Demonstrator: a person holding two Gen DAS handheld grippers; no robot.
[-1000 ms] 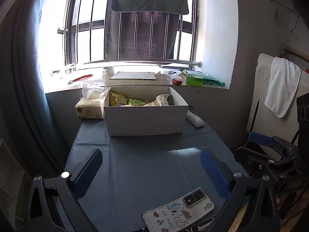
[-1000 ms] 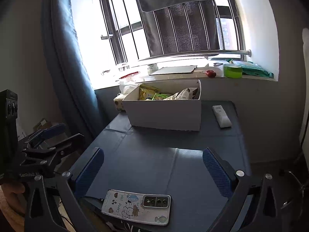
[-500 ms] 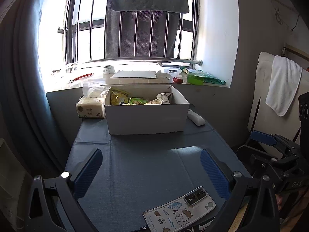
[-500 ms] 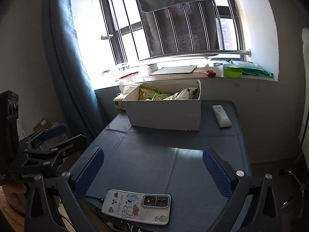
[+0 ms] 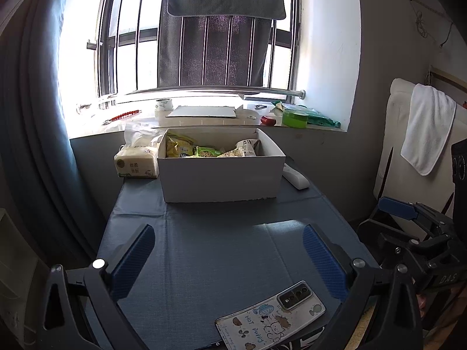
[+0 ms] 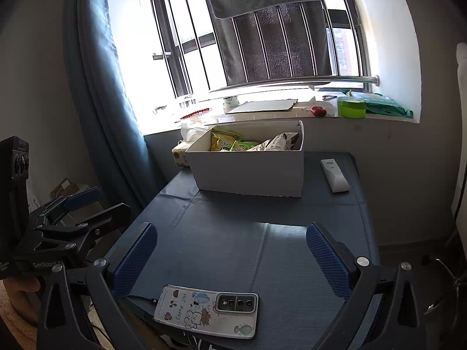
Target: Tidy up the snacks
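Observation:
A white cardboard box (image 5: 221, 178) (image 6: 248, 172) stands at the far end of the blue-covered table (image 5: 221, 250) under the window. Several snack packets (image 5: 204, 148) (image 6: 248, 143), yellow, green and pale, lie inside it. My left gripper (image 5: 227, 250) hovers open over the table's near end, well short of the box, with nothing between its fingers. My right gripper (image 6: 230, 250) is open too, empty, at the near edge. Each gripper shows in the other's view, off the table's sides (image 5: 408, 233) (image 6: 67, 221).
A phone in a cartoon case (image 5: 271, 318) (image 6: 207, 310) lies at the near edge. A white remote (image 6: 334, 175) lies right of the box, a tissue pack (image 5: 135, 164) left of it. The windowsill holds a green tub (image 6: 350, 106) and small items. A curtain hangs left.
The left wrist view has shifted slightly, with the box and phone sliding a little right. The right gripper has hardly moved. Both stay open.

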